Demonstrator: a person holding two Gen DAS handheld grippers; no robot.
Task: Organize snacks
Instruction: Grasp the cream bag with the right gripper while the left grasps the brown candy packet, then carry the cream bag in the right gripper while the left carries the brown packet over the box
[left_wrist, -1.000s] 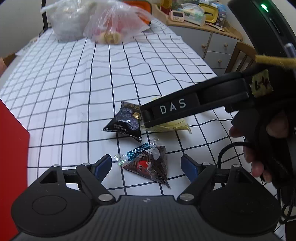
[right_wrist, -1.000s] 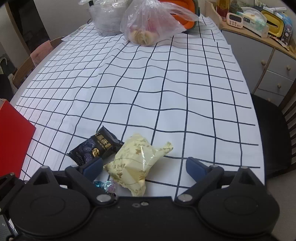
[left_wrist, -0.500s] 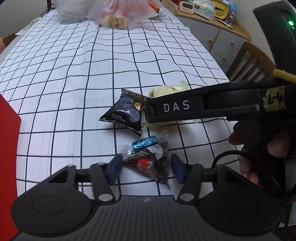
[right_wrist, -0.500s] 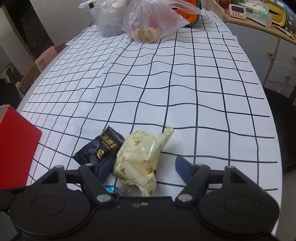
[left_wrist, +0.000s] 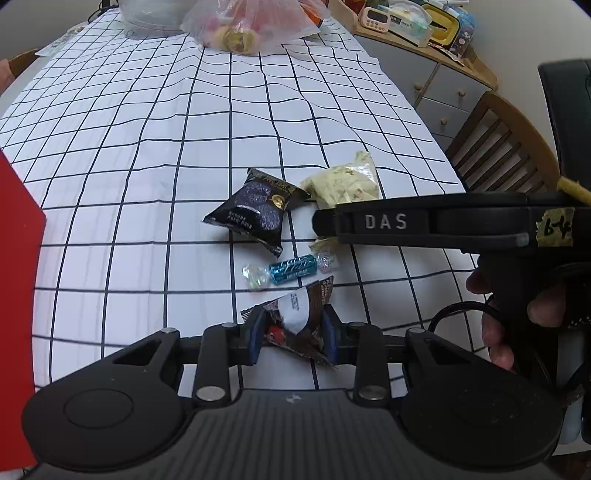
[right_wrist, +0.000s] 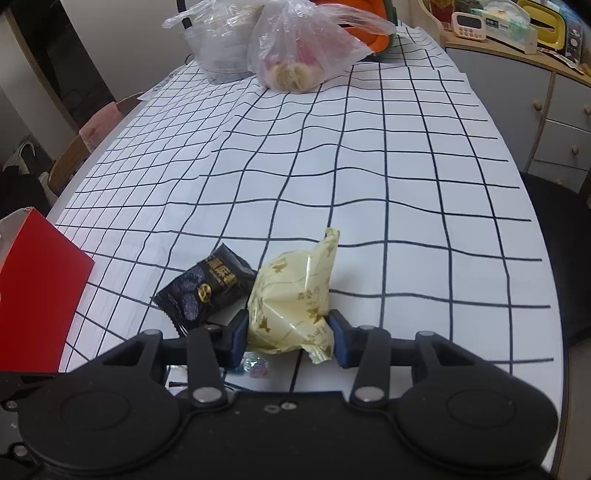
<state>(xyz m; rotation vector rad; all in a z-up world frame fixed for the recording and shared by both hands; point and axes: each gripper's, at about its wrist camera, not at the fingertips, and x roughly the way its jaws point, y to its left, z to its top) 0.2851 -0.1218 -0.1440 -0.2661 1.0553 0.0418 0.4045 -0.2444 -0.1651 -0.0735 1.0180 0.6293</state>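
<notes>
On the white checked tablecloth (left_wrist: 147, 140) lie several snacks. My left gripper (left_wrist: 292, 334) has a brown packet with red and white print (left_wrist: 299, 312) between its blue pads, and its jaws are closing on it. My right gripper (right_wrist: 288, 330) is closing too, with both pads against a pale yellow packet (right_wrist: 291, 288), whose far end sticks up. A black packet (left_wrist: 258, 210) (right_wrist: 203, 291) lies flat just left of the yellow one. A blue wrapped candy (left_wrist: 291, 266) rests between the black and brown packets.
A red box (left_wrist: 14, 295) (right_wrist: 37, 295) stands at the left edge of the table. Clear plastic bags of food (right_wrist: 303, 55) sit at the far end. A wooden chair (left_wrist: 498, 155) and a grey drawer cabinet (right_wrist: 554, 110) are to the right. A hand (left_wrist: 498, 332) grips the right tool.
Both grippers went from wide open to closed in: the left onto the brown packet, the right onto the yellow packet. The yellow packet's far end has tipped upward.
</notes>
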